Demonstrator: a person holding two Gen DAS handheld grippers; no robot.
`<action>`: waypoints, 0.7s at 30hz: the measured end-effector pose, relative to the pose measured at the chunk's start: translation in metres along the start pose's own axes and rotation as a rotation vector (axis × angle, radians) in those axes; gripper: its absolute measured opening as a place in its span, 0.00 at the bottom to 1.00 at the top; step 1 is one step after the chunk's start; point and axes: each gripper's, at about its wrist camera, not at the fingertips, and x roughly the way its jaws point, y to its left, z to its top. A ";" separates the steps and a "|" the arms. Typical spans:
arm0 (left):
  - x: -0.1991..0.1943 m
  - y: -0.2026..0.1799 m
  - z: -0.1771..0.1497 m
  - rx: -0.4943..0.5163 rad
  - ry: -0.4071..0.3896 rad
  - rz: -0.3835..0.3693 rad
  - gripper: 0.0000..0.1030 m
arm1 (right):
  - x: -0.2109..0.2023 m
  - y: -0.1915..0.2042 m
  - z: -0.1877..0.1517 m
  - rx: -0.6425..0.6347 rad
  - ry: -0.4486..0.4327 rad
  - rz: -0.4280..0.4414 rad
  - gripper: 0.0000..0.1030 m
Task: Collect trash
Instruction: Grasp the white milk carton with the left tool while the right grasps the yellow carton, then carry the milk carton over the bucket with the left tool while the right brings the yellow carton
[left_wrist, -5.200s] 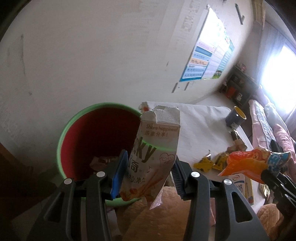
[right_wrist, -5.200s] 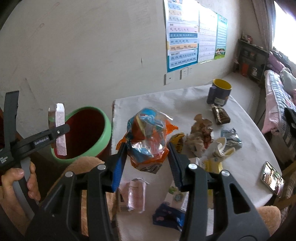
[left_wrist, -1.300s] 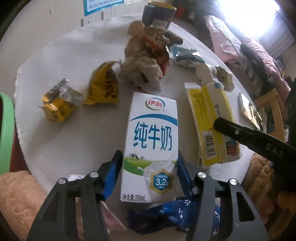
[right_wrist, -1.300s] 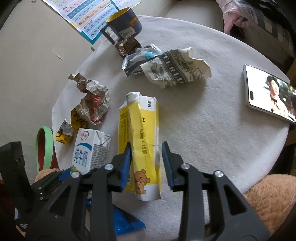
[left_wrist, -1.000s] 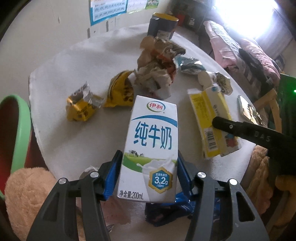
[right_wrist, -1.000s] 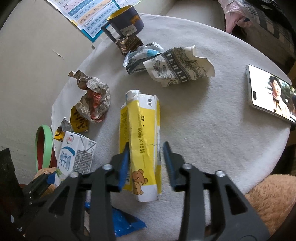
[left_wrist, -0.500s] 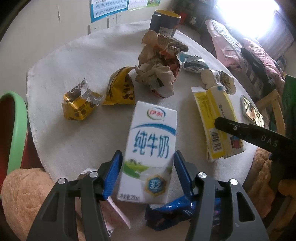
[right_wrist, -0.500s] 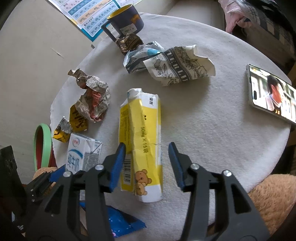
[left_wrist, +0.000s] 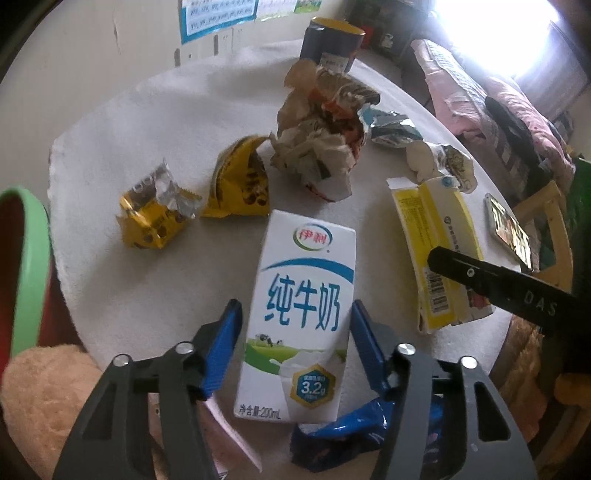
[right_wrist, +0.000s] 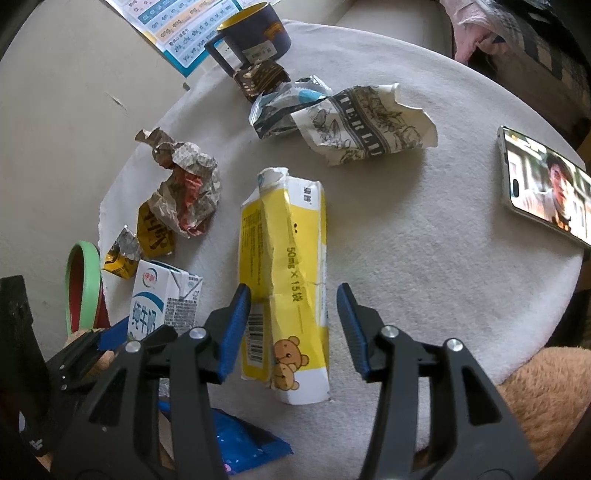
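A white and blue milk carton lies on the round white table, between the open fingers of my left gripper with a gap on each side. It also shows in the right wrist view. A flattened yellow box lies between the open fingers of my right gripper, not clamped. It shows in the left wrist view too. The green-rimmed red bin stands off the table's left edge.
Crumpled paper, yellow wrappers, a printed paper wrapper, a foil wrapper and a blue wrapper lie on the table. A dark mug stands at the back. A phone lies at the right.
Both grippers have opened: the left let go of the milk carton, which now lies on the table, and the right spread away from the yellow box.
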 end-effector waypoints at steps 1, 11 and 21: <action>0.000 0.000 -0.001 -0.001 -0.006 0.002 0.52 | 0.000 0.001 0.000 -0.008 -0.003 0.000 0.46; -0.035 0.011 -0.006 -0.029 -0.095 0.015 0.51 | -0.013 0.010 -0.001 -0.062 -0.063 0.001 0.29; -0.085 0.021 -0.010 -0.062 -0.210 -0.014 0.51 | -0.034 0.025 -0.009 -0.107 -0.133 -0.018 0.29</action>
